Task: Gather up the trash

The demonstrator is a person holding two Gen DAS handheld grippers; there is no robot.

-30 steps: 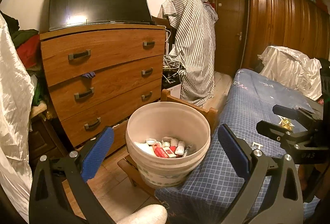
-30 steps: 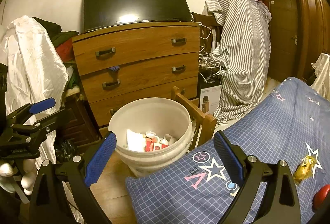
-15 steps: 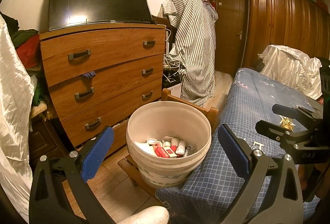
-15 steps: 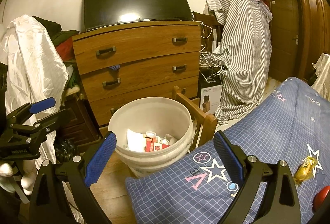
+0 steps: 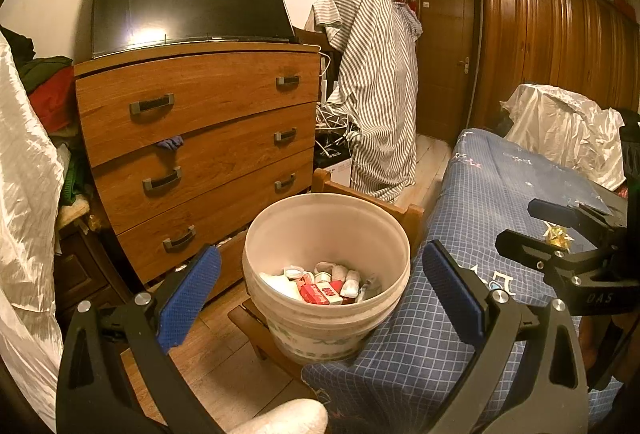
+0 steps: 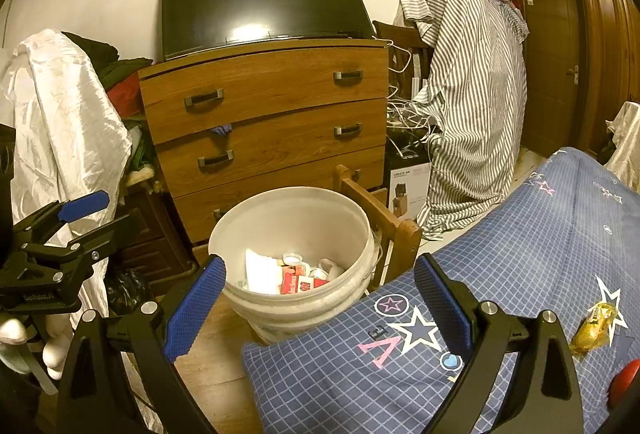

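The right hand-held gripper (image 6: 316,302) is spread wide and empty, its blue-padded fingers (image 6: 194,308) framing the white plastic bucket (image 6: 340,308) of collected trash just ahead. The crinkled gold foil wrapper (image 6: 594,326) lies on the blue checked bedspread (image 6: 532,254) to its right, long axis slanting; this gripper looks nearer. The left gripper (image 5: 320,290) gapes empty too. A box behind reads "CREATE"
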